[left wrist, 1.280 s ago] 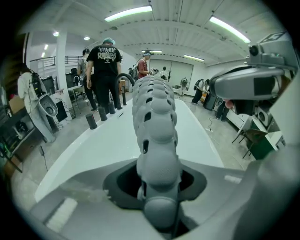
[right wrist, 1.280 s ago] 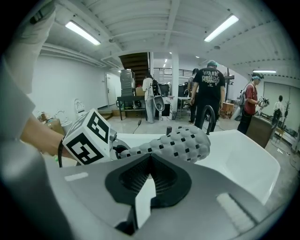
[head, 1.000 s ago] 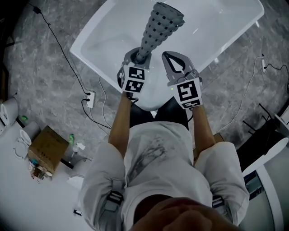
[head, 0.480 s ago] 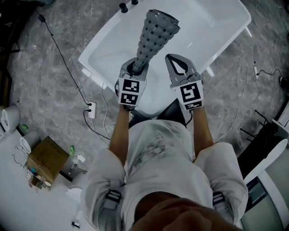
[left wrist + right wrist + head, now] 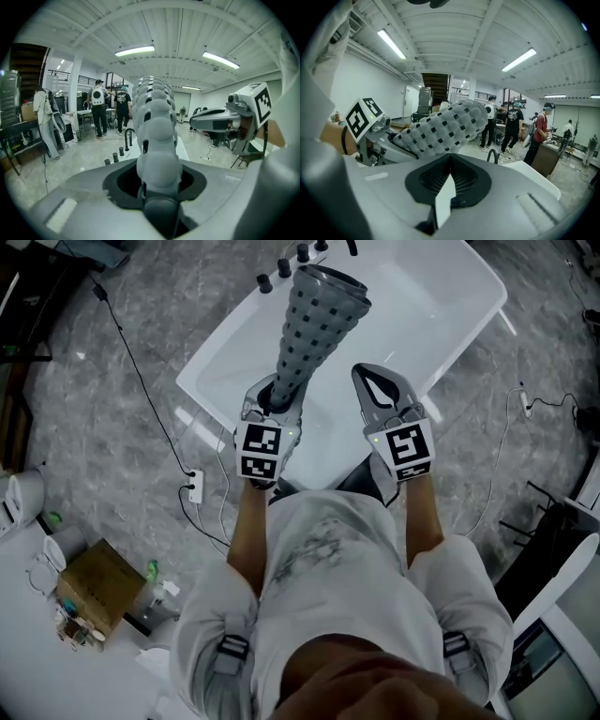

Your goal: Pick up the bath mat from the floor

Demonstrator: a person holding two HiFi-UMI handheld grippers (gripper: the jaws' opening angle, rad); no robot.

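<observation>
Pick-up looks done: mat (image 5: 314, 320) is off the floor, bunched into a cone and sticking out over the tub (image 5: 441, 306). Left gripper (image 5: 275, 395) is clamped on its narrow end. Right gripper (image 5: 370, 376) sits beside it, jaws together, empty. Nothing obvious left. Count: 1 mat, 2 grippers, 1 tub.

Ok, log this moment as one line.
left gripper shut on bath mat | mat bunched, above bathtub | right gripper shut, empty

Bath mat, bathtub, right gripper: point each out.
Bath mat (image 5: 314, 324), head view, its perforated middle.
Bathtub (image 5: 431, 315), head view, bare inner wall.
Right gripper (image 5: 368, 374), head view, tips of its jaws.
</observation>
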